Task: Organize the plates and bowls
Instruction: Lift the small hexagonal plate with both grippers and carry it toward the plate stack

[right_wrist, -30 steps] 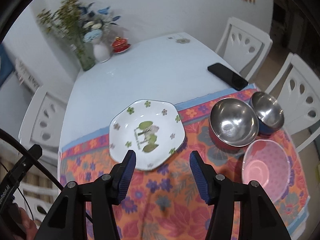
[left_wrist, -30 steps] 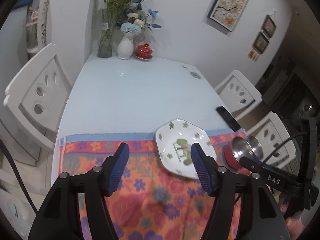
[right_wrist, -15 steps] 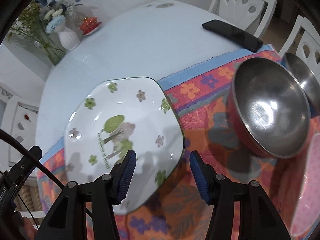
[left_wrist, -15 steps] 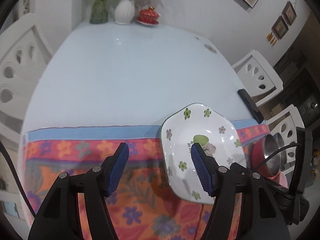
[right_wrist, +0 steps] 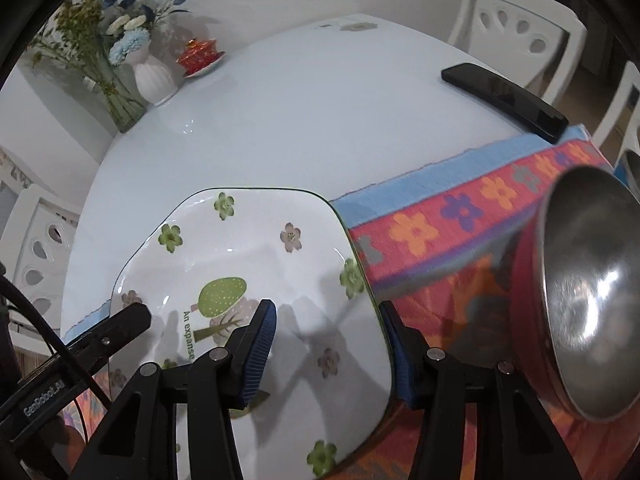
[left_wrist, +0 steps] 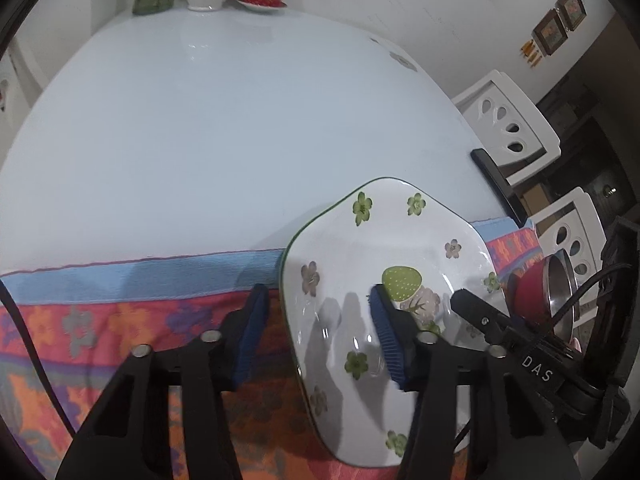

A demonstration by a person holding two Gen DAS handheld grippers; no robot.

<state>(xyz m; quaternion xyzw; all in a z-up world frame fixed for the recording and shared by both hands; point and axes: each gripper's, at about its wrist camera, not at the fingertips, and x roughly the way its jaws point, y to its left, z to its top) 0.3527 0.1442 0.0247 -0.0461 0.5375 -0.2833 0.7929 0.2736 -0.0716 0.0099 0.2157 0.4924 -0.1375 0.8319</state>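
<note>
Low in the right wrist frame, the white plate (right_wrist: 256, 280) with green and mauve flowers lies flat, partly on the floral cloth (right_wrist: 448, 232) and partly on the pale blue tabletop (right_wrist: 300, 120). Its long axis runs from lower right to upper left, and the printed tree stands upright. The right hand-held gripper (right_wrist: 328, 350) is spread wide, one blue pad over the plate's centre and the other at its right rim; it grips nothing. In the left wrist frame, the left hand-held gripper (left_wrist: 320, 340) is equally wide, straddling the plate's left rim, one finger over the cloth and the other over the plate (left_wrist: 360, 272), holding nothing. A steel bowl with a red outside (right_wrist: 580, 300) sits just beside the plate at right. A black phone (right_wrist: 504, 96) lies upper right; vases (right_wrist: 154, 80) and a red lidded cup (right_wrist: 200, 56) stand upper left.
</note>
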